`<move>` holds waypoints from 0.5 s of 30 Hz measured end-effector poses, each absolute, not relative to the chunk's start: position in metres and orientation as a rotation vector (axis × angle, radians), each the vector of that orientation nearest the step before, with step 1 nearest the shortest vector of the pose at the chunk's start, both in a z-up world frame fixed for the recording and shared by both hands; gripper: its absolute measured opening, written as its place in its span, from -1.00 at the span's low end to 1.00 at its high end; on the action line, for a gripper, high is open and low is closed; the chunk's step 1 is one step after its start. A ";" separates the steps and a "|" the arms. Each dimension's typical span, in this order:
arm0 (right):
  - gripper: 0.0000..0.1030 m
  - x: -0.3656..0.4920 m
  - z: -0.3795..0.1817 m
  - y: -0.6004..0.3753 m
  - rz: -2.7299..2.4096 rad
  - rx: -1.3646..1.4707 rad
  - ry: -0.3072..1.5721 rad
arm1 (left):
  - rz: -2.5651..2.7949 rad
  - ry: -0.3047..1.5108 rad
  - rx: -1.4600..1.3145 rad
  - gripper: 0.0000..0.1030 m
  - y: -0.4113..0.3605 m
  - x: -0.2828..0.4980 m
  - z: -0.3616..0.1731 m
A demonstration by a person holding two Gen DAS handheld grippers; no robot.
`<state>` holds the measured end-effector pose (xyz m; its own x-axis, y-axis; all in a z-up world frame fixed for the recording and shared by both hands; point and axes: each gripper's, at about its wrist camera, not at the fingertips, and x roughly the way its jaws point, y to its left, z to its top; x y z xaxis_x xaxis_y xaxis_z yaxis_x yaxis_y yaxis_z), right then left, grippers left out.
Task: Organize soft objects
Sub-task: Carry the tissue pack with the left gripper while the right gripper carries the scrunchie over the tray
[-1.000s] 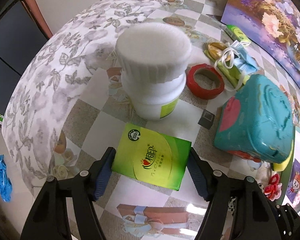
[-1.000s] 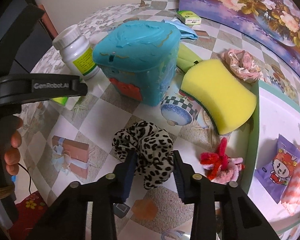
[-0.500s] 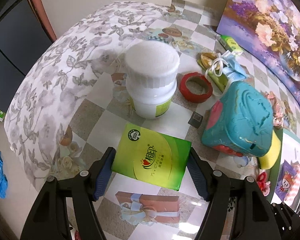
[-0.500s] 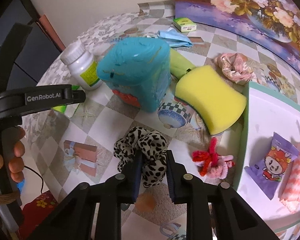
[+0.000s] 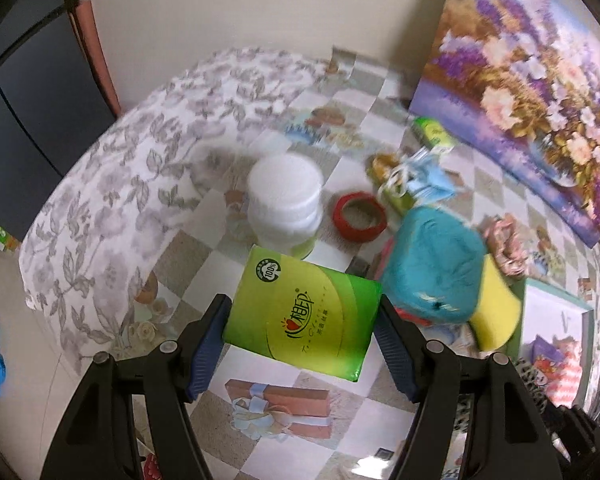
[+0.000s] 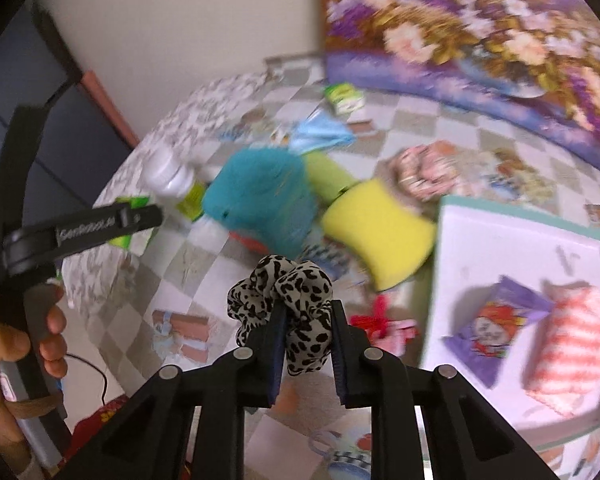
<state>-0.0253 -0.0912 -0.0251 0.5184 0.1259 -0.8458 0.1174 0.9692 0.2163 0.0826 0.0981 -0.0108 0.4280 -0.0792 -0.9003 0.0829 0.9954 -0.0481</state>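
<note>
My left gripper (image 5: 302,320) is shut on a green tissue pack (image 5: 304,312) and holds it above the table. My right gripper (image 6: 306,322) is shut on a leopard-print scrunchie (image 6: 284,296), lifted off the table. A yellow sponge (image 6: 374,232), a pink scrunchie (image 6: 424,170) and a red-and-pink scrunchie (image 6: 380,322) lie on the table. The white tray (image 6: 500,248) at the right holds a purple packet (image 6: 496,328) and a red-striped soft item (image 6: 568,352).
A teal plastic box (image 5: 432,272), a white bottle (image 5: 286,204), a red tape roll (image 5: 359,216), a blue mask (image 5: 428,180) and a small green box (image 5: 434,132) stand on the checked tablecloth. A flower painting (image 5: 540,68) leans at the back.
Both grippers have risen from the table. The left lifted the green tissue pack. The right closed on the leopard scrunchie and lifted it, with the tray now nearer.
</note>
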 end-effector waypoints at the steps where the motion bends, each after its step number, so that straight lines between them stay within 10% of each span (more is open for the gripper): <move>1: -0.59 -0.027 -0.022 -0.097 -0.018 0.269 1.015 | -0.109 1.108 0.006 0.40 0.094 0.080 -0.006; 15: -0.59 -0.046 -0.007 -0.211 -0.333 0.431 0.952 | -0.328 1.060 0.137 0.40 -0.018 0.053 0.022</move>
<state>-0.0461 -0.2109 -0.0074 0.5407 -0.0851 -0.8369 0.4553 0.8661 0.2062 0.0529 -0.0179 0.0219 0.4463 -0.1986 -0.8726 0.3289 0.9432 -0.0465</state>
